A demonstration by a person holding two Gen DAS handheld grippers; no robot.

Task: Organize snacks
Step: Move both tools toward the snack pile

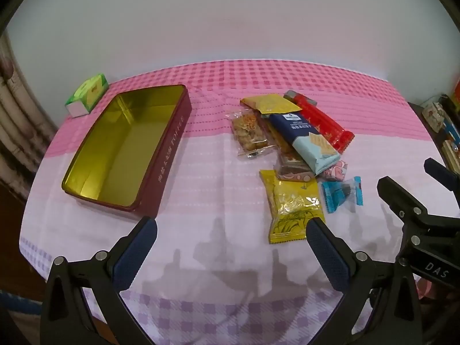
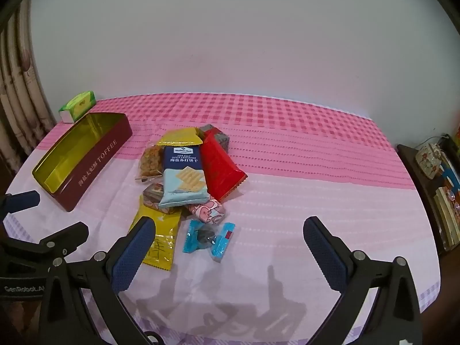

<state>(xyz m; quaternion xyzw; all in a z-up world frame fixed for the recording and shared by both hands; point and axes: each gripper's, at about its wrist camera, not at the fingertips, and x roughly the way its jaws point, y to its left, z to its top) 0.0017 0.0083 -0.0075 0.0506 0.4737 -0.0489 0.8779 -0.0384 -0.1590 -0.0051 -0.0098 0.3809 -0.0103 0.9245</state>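
Both of my tools hang above the worktop [image 1: 230, 172], which is covered with a pink and white checked cloth. My left tool [image 1: 231, 230] is spread wide with nothing between its blue pads. My right tool [image 2: 230, 230] is equally wide and empty.

Ahead and left of the left tool lies an open dark red toffee tin [image 1: 126, 146] with a bare gold inside. Beyond it sits a small green box [image 1: 87, 93].

The heap of snacks [image 2: 184, 172] lies ahead of the right tool, toward its left finger. A sea salt cracker pack [image 2: 184, 178] lies on top, a red packet [image 2: 220, 166] beside it. A yellow packet [image 2: 161, 241] sits partly behind the left finger. A blue wrapped sweet [image 2: 208, 238] lies nearest, just ahead of the gap.
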